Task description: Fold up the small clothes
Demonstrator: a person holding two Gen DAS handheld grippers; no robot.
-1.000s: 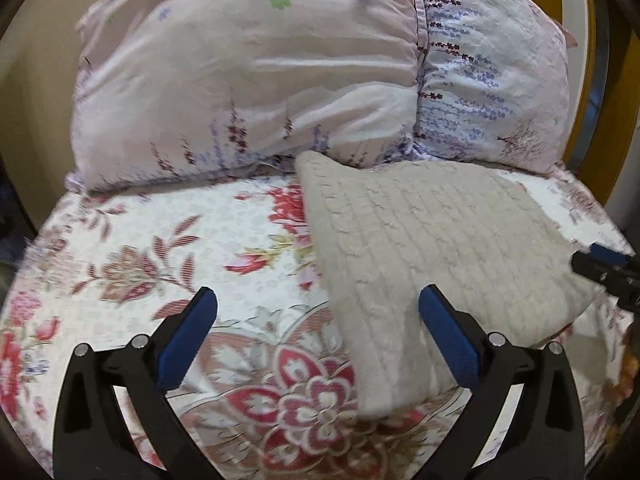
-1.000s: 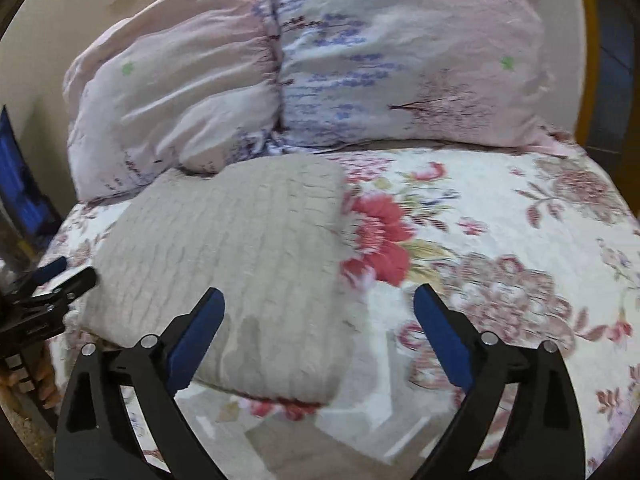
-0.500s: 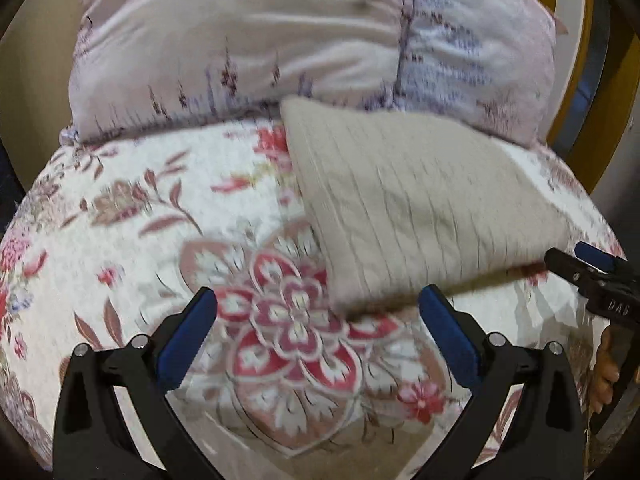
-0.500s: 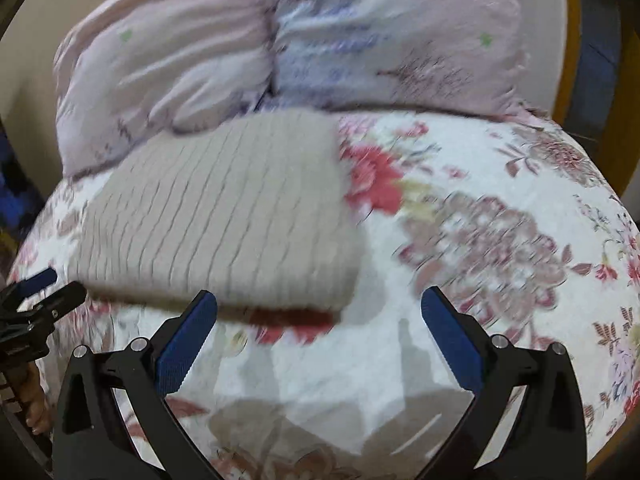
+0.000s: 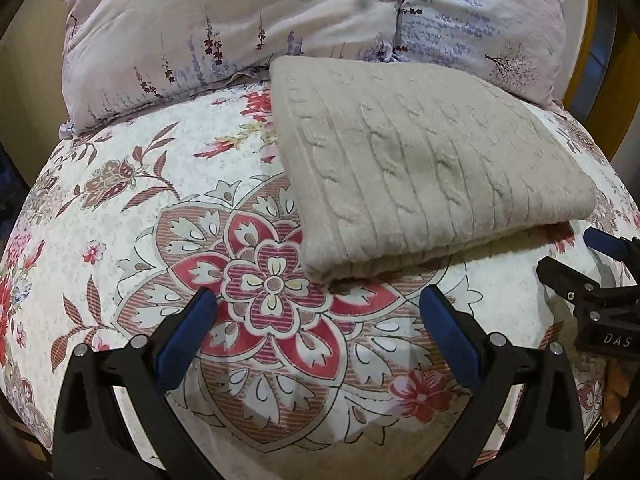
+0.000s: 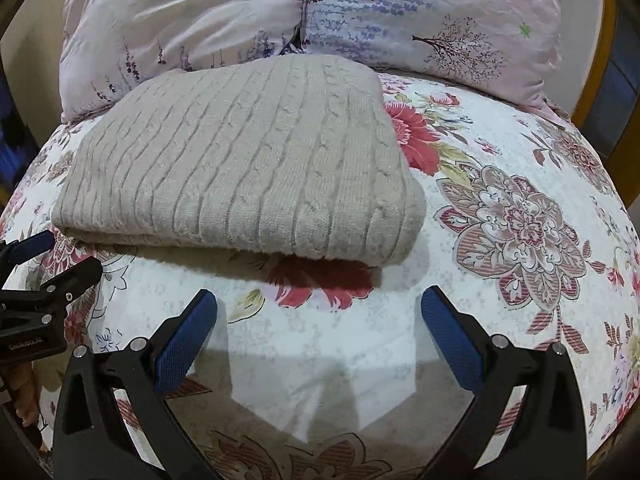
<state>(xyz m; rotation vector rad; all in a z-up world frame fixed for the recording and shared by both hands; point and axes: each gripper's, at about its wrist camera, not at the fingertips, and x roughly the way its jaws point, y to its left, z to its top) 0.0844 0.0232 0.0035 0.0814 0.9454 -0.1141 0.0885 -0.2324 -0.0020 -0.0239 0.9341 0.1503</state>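
both grippers have backed off toward the near edge of the bed since a second ago, when they hung right over the sweater, so now the whole folded thing sits clear in front of them. left gripper (image 5: 316, 312) is spread wide, nothing between its blue pads (image 5: 186, 338), hovering over the big red flower medallion on the bedspread (image 5: 120, 216). right gripper (image 6: 318, 312) is the same deal, jaws wide apart and holding nothing, over a pale patch of the bedspread near the front edge.

beige cable-knit sweater (image 5: 420, 160) is folded into a neat rectangle lying flat on the bed, its far edge tucked up against the pillows (image 5: 248, 12) at the head end. from the left wrist view it sits toward the right side of the bed, near corner just beyond that gripper's right finger. from the right wrist view the same sweater (image 6: 240, 168) sits left of centre, folded edge facing the camera with a thin lower layer peeking out underneath.

each gripper also shows at the edge of the other's view, just beside the sweater's near edge, not touching it.
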